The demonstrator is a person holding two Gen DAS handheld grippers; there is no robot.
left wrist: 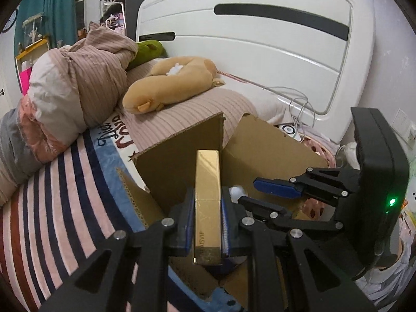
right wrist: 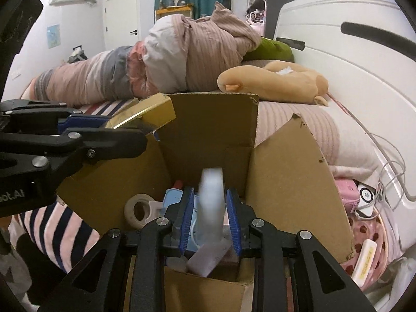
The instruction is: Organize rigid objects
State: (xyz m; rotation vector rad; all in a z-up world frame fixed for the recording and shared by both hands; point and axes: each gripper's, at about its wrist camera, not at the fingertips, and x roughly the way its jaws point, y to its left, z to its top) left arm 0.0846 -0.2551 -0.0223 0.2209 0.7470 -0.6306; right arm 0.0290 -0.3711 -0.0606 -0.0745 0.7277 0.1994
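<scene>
My left gripper (left wrist: 208, 208) is shut on a long gold box (left wrist: 207, 182), held upright over the open cardboard box (left wrist: 273, 150). The right wrist view shows that gold box (right wrist: 145, 114) at the left, above the carton's left flap, in the left gripper (right wrist: 124, 127). My right gripper (right wrist: 210, 221) is shut on a blurred, white, rounded object (right wrist: 211, 202) just over the carton (right wrist: 286, 176). In the left wrist view the right gripper (left wrist: 247, 192) reaches in from the right with that white object (left wrist: 238, 191) at its tips.
Inside the carton lie a tape roll (right wrist: 137, 210), a blue item (right wrist: 173, 199) and a pale card (right wrist: 208, 260). The carton rests on a striped blanket (left wrist: 52, 208). Behind it are a rolled quilt (left wrist: 78, 83), a tan plush toy (left wrist: 169, 85) and a white headboard (left wrist: 260, 52). Cables (right wrist: 390, 176) and a pink dotted basket (right wrist: 369, 234) sit to the right.
</scene>
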